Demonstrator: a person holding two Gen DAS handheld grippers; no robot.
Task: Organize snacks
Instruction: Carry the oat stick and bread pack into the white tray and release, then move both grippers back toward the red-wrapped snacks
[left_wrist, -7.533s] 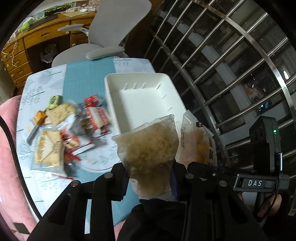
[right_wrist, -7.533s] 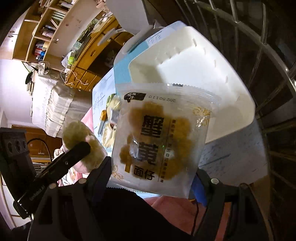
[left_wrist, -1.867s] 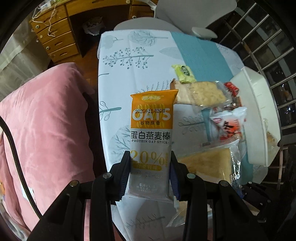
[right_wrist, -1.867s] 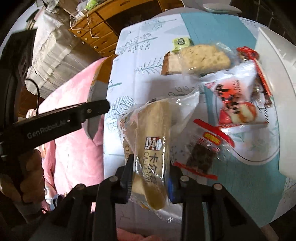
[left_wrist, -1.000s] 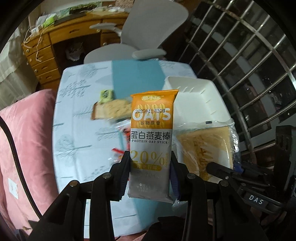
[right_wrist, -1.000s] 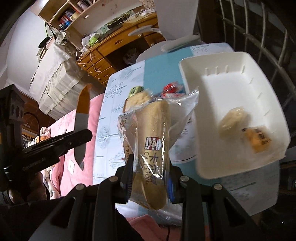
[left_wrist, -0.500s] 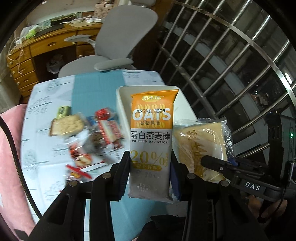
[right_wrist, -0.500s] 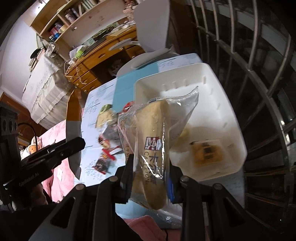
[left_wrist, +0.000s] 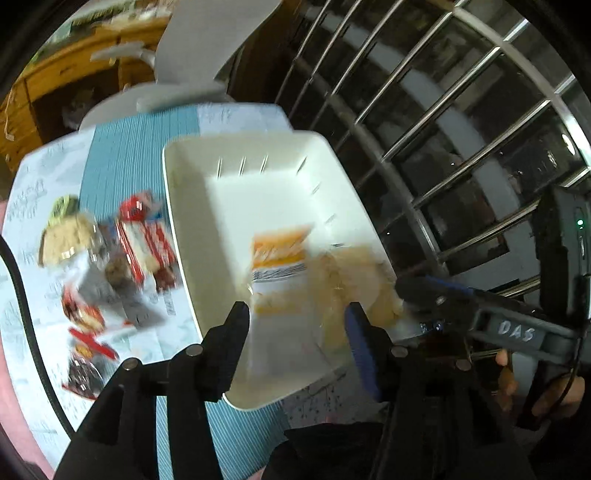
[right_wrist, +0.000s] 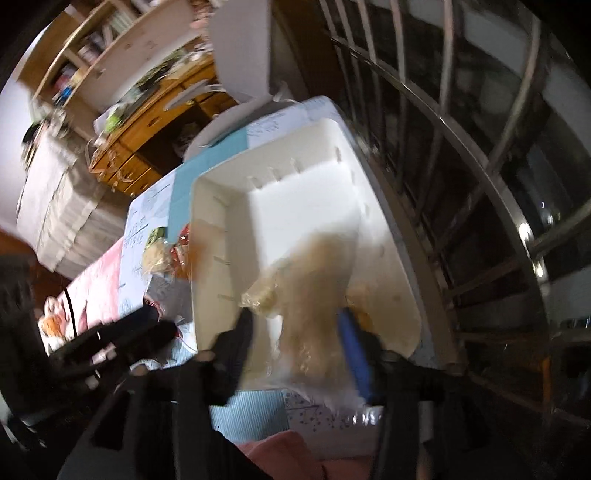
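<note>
Both grippers hang over the white tray (left_wrist: 258, 192), and both sets of jaws are opening. My left gripper (left_wrist: 297, 325) has its fingers spread. The orange and white oat bar (left_wrist: 279, 266) is a blur just beyond their tips, inside the tray and free of the pads. In the right wrist view my right gripper (right_wrist: 295, 328) is also spread wide. The clear-wrapped bread packet (right_wrist: 310, 291) is a blur between its fingers, sliding down into the tray (right_wrist: 306, 192) with the pads off it. Earlier snacks lie under it, mostly hidden.
Several loose snack packets (left_wrist: 110, 258) lie on the patterned tablecloth (left_wrist: 122, 155) left of the tray. A grey office chair (left_wrist: 207, 44) and a wooden desk (left_wrist: 44, 88) stand behind the table. Metal window bars (left_wrist: 443, 110) run close along the tray's right side.
Both grippers have swung further over the tray and let go. The oat bar and the bread packet have left the pads and are dropping into the tray.
</note>
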